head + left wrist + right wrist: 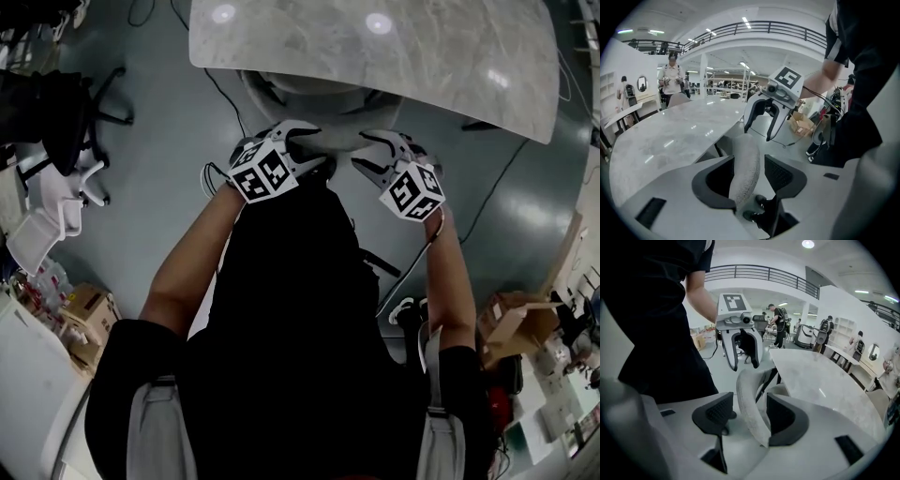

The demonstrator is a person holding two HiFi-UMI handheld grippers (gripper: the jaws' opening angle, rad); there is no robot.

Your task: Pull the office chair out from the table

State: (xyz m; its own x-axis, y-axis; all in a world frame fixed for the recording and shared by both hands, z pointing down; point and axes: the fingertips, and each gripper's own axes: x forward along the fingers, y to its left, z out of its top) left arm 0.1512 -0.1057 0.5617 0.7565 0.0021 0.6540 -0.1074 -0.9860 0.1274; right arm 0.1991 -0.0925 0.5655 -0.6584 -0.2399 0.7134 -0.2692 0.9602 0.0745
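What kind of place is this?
Probably a big open office or workshop hall. There is a large marble-look table with a pale office chair pushed up to it, cardboard boxes lying around, and a railed balcony overhead.

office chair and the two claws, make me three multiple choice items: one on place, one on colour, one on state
1. Where is the top edge of the chair backrest?
A far from both claws
B between each claw's jaws
C beside the claws, outside their jaws

2. What colour is that backrest?
A red
B green
C light grey

3. How do the left claw and the right claw stand?
A both open
B both shut
C one open, one shut

Key:
1. B, each gripper view shows the edge standing between its jaws.
2. C, its fabric is pale grey in every view.
3. A, both pairs of jaws stand wide apart, not clamped on the edge.
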